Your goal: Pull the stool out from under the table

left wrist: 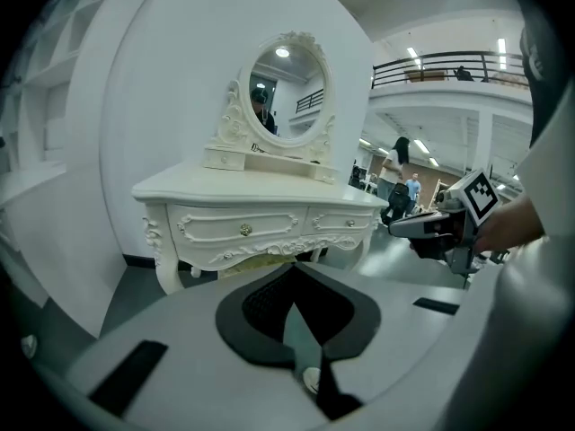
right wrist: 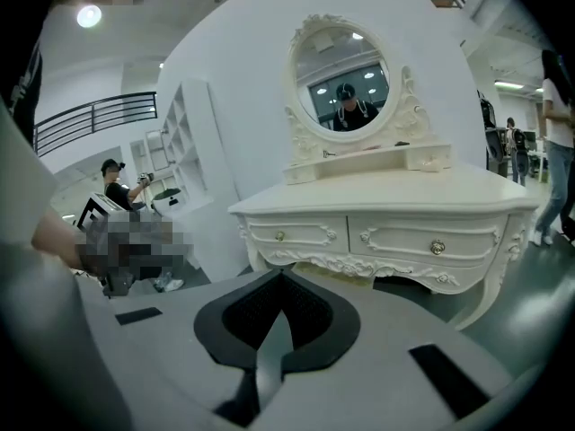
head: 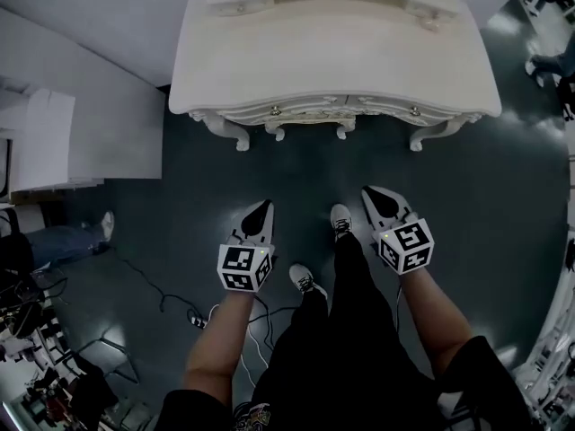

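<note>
We are standing on the dark floor [head: 296, 164] facing the white table [head: 332, 52], an ornate dressing table with curved legs, set against the wall. An oval mirror [left wrist: 287, 88] stands at its back, and 2 drawers [right wrist: 373, 238] run across its front.

As far as we can judge, the task has not begun. The stool [right wrist: 328, 272] sits tucked under the table. From the head view the tabletop hides it completely. In the 2 gripper views we see only a pale yellowish strip of it just below the carved apron, between the front legs. We cannot make out its legs or frame from here.

The left gripper [head: 262, 209] and the right gripper [head: 377, 196] are held side by side above the floor, both pointing toward the table front and well apart from it. Each one has its jaws pressed together with nothing between them, and neither touches the stool or the table. Our shoes [head: 340, 218] are on the floor between the 2 grippers.

Everything is left to do, in our judgement: close the gap to the table, get low enough to reach beneath the apron, spread the jaws, take hold of the stool's edge, and draw it back across the floor until it stands free of the tabletop
</note>
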A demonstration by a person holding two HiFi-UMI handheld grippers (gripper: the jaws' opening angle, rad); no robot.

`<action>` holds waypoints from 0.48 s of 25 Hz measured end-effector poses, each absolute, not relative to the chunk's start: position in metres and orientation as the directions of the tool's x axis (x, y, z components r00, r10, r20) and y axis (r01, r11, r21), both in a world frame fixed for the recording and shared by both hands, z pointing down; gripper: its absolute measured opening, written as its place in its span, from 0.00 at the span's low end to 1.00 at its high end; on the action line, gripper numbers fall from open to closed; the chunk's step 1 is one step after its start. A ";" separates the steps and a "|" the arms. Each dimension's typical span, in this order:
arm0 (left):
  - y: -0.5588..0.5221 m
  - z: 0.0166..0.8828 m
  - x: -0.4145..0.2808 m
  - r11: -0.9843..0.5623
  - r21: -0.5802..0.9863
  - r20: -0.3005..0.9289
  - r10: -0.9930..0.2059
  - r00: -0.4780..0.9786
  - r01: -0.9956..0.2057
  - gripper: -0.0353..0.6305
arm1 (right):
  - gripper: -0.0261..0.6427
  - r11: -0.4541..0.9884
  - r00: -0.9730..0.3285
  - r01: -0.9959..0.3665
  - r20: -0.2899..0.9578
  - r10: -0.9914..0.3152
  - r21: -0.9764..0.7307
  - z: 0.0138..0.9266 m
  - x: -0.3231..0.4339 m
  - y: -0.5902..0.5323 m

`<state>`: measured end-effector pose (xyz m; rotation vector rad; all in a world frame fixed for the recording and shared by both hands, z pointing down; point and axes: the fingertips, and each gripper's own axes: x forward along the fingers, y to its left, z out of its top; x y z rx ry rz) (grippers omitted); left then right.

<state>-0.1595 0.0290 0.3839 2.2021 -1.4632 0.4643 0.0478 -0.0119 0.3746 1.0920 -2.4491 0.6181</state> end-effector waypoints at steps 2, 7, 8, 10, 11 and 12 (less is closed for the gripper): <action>0.006 0.403 -0.162 -0.323 0.154 0.505 -0.786 0.355 -0.934 0.06 | 0.08 0.592 -0.608 -0.776 0.511 -0.608 -0.219 0.395 0.052 -0.033; -0.035 0.461 -0.174 -0.294 0.132 0.537 -0.782 0.318 -0.946 0.06 | 0.08 0.572 -0.573 -0.799 0.523 -0.631 -0.186 0.454 0.059 -0.074; -0.042 0.475 -0.176 -0.292 0.129 0.547 -0.776 0.314 -0.948 0.06 | 0.08 0.569 -0.570 -0.801 0.525 -0.632 -0.184 0.466 0.059 -0.081; -0.055 0.503 -0.179 -0.290 0.119 0.568 -0.765 0.304 -0.950 0.06 | 0.08 0.564 -0.565 -0.805 0.526 -0.635 -0.184 0.492 0.060 -0.094; -0.061 0.518 -0.181 -0.290 0.114 0.577 -0.759 0.301 -0.950 0.06 | 0.08 0.561 -0.563 -0.807 0.527 -0.637 -0.184 0.506 0.061 -0.100; -0.068 0.532 -0.182 -0.290 0.111 0.585 -0.755 0.298 -0.951 0.06 | 0.08 0.559 -0.561 -0.809 0.528 -0.638 -0.185 0.519 0.062 -0.107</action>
